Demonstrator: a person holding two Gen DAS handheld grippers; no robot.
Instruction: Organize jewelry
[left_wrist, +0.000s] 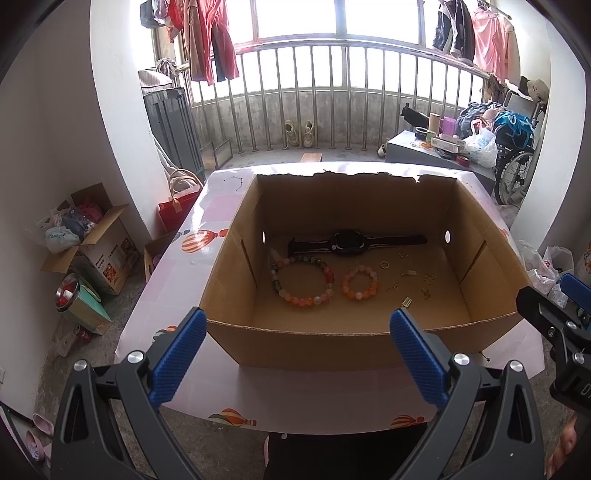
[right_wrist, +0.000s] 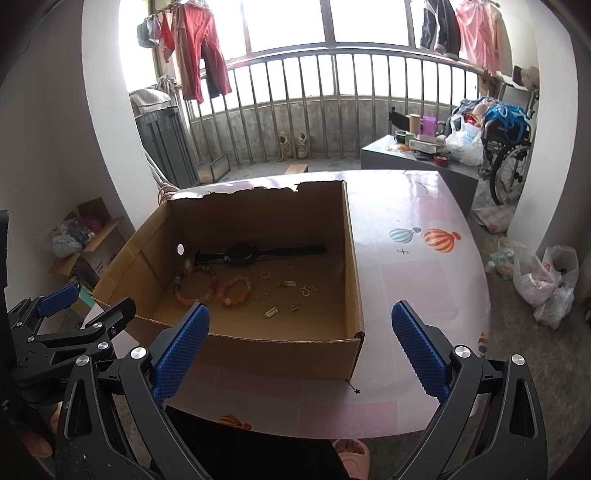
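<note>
The left gripper hovers wide apart just short of the cardboard box's near wall; the right gripper, equally wide, hangs beside it. Ahead of both, on the box floor, lie a black watch, two bead bracelets, gold rings and small gold charms

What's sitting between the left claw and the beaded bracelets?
Only the near wall of the cardboard box and bare box floor lie between the open left claw and the beaded bracelets, as the left wrist view shows.
</note>
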